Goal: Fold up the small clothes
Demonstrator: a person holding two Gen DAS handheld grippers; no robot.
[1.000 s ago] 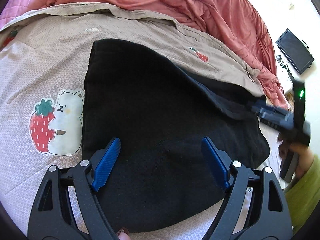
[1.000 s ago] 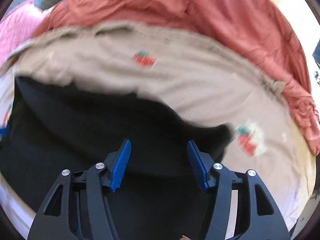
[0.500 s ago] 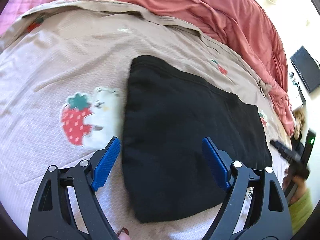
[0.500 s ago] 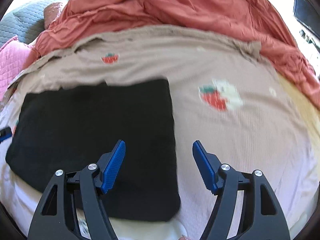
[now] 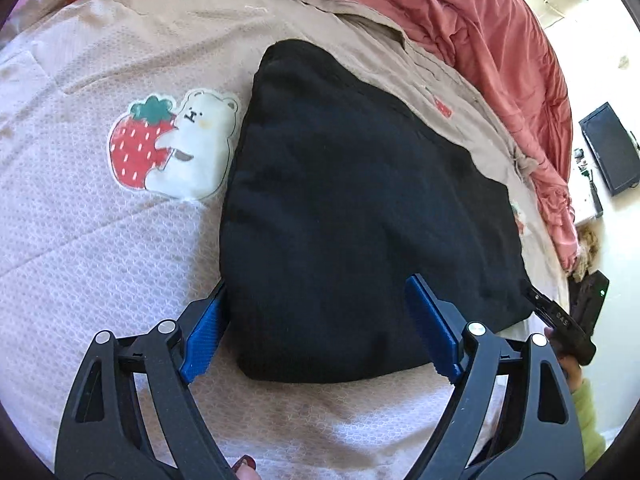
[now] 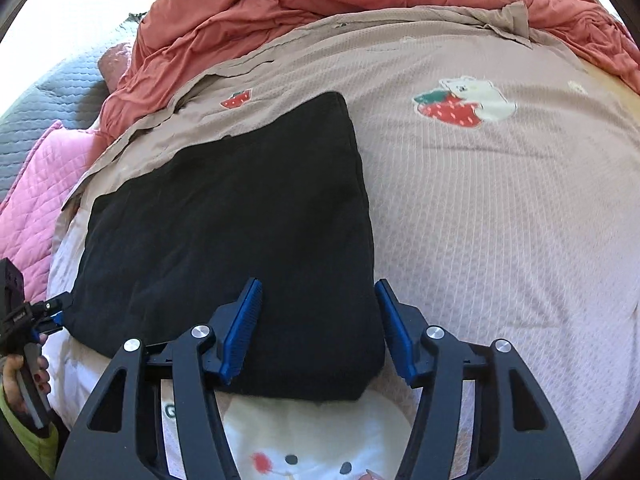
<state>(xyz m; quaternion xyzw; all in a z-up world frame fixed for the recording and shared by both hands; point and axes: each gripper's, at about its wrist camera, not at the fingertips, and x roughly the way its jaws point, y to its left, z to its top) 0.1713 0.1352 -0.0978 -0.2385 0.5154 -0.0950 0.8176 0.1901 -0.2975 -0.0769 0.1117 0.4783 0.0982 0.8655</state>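
I see a bed (image 5: 100,264) covered by a beige-pink textured sheet (image 6: 500,208), with a rumpled coral blanket (image 5: 500,40) bunched along its far side and a pink quilt (image 6: 36,184) at the left edge of my right view. On the sheet lies the black garment (image 5: 340,208), folded into a thick rough rectangle, flat and near the front edge of the bed. A strawberry-and-bear print (image 5: 172,144) sits just beside its left edge in my left view. My left tool (image 5: 316,336) stands wide, released, straddling the garment's near left corner, one blue pad outside the edge and the other over the cloth. My right tool (image 6: 316,328) is closing, its jaws astride the garment's near right corner, the pads not yet pressing the cloth. A dark screen (image 5: 610,148) shows far right.
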